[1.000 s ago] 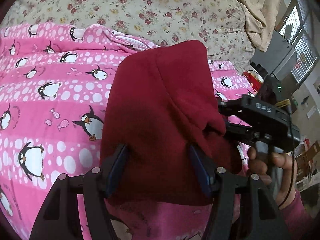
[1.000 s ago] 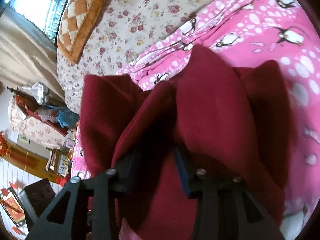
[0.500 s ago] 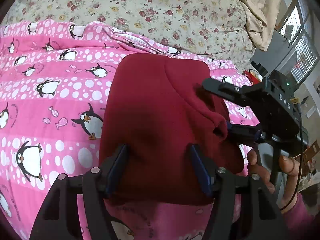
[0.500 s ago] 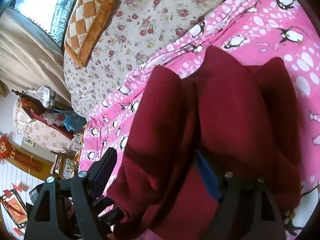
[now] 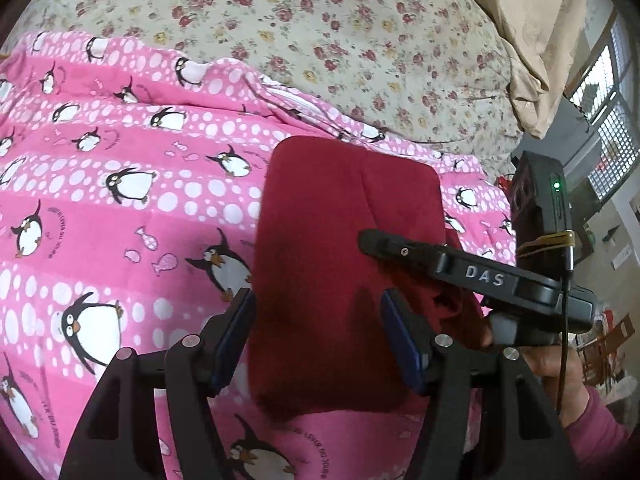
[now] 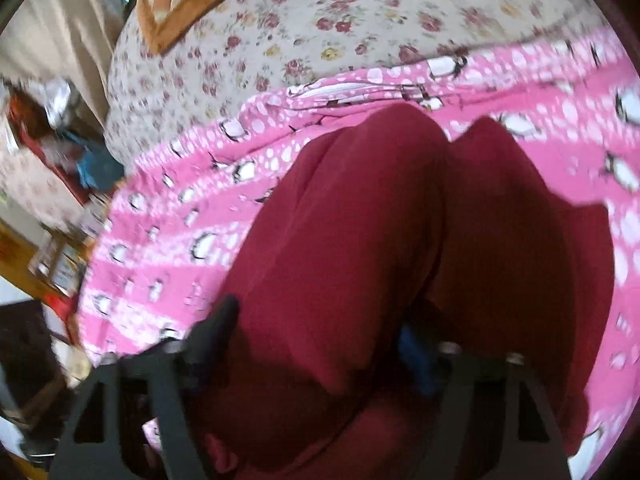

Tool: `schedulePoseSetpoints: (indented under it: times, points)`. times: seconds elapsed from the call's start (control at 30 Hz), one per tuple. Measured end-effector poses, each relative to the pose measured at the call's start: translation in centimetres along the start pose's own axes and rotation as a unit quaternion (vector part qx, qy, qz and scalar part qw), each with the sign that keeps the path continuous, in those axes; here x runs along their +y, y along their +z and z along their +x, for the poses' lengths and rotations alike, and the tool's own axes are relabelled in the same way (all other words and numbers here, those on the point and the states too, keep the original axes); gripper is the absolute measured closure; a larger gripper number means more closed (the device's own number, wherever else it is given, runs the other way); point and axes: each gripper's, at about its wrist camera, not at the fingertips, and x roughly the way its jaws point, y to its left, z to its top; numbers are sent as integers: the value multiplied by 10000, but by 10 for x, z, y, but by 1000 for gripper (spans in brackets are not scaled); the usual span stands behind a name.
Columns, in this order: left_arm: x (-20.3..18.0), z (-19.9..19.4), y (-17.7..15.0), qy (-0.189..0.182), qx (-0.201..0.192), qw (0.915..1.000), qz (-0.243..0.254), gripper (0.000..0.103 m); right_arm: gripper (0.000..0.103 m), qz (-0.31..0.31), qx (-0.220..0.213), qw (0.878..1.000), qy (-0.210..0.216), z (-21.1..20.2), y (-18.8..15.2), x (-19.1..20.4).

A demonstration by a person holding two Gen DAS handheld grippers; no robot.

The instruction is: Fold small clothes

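Note:
A dark red garment [image 5: 344, 216] lies folded on the pink penguin blanket [image 5: 120, 208]. My left gripper [image 5: 320, 320] is shut on its near end, with the blue pads against both sides of the thick fold. The right gripper [image 6: 320, 328] comes in from the right. Its jaws are closing, bunched red garment [image 6: 352, 220] fills the gap between them and touches both fingers. From the left wrist view I see one of its fingers [image 5: 400, 250] lying over the cloth. The other is hidden under a fold. The right wrist view is blurred.
A floral bedspread [image 5: 360, 40] lies beyond the blanket, with an orange checked cushion [image 6: 172, 4] on it. A beige curtain [image 5: 536, 32] and a window are at the right. A person's hand [image 5: 556, 372] in a pink sleeve holds the right gripper. Cluttered furniture stands beside the bed.
The right gripper let go of one fold, opened wide, rolled and shifted, and now closes on the garment's side. The garment has sunk flat onto the blanket. The left gripper keeps its grip.

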Motion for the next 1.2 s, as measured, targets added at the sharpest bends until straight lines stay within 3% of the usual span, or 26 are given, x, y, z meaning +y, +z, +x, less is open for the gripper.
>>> schedulePoseSetpoints:
  times: [0.1,0.2,0.3,0.43,0.5,0.63,0.7,0.87,0.97,1.1,1.17,1.2]
  points:
    - [8,-1,1,29,-24,9999,-165,60,74,-331,-56,9993,-136,-8,4,9]
    - [13,-6,3,-8,-164,9994,-317,60,78,-679,-267,9972,-173,-31,7,19]
    - [15,-10,4,-18,-286,9989,-362,60,78,-1076,-419,9921,-484,-57,12,23]
    - [9,-7,4,-88,-272,9992,-278,60,78,-1371,-453,9838,-1059,-85,18,2]
    - [1,-1,2,-159,-221,9995,-168,60,78,-1419,-257,9806,-1325,-83,17,-15]
    - [-15,11,-2,-194,-84,9997,90,60,66,-880,81,9853,-1465,-57,8,-55]
    - [-21,16,-6,-158,-6,9997,202,60,46,-697,-171,9840,-1630,-66,4,-61]
    - [-32,28,-10,-81,84,9993,344,60,45,-440,-785,9816,-1682,-115,0,-50]
    - [-36,35,-13,0,115,9991,407,60,45,-622,-1011,9819,-1473,-130,0,-29]
    - [-34,40,-13,7,172,9991,378,56,45,-913,-702,9890,-931,-117,-20,-6]
    - [-32,43,-14,-29,222,9992,334,55,46,-1217,-432,9844,-1197,-99,-40,-4]
    - [-32,44,-14,-66,256,9992,299,54,46,-1390,-293,9774,-1563,-86,-50,-7]
